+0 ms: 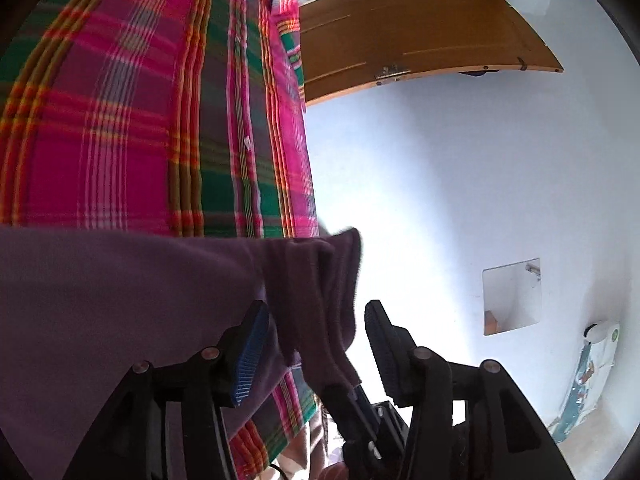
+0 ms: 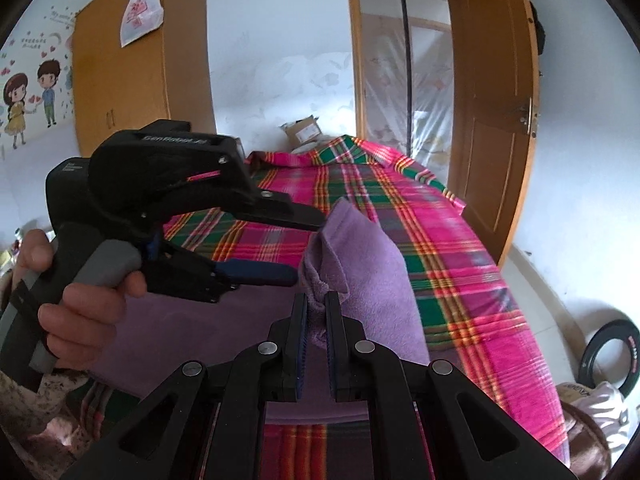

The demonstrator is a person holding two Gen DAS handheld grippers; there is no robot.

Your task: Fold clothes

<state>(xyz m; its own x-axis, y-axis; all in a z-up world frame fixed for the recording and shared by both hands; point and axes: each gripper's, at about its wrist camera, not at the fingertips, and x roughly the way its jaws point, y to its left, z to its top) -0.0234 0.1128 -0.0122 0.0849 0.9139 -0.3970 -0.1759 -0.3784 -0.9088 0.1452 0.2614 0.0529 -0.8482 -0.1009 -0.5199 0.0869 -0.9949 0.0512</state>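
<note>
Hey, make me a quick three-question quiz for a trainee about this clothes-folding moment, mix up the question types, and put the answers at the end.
1. True or false: the right gripper is shut on the purple garment.
2. Multiple choice: the left gripper is (A) shut on the garment, (B) open with a bunched fold of the garment between its fingers, (C) resting on the floor.
3. Fill in: the garment lies over a bed covered with a pink and green ______ sheet.

Key: 1 true; 2 B; 3 plaid.
</note>
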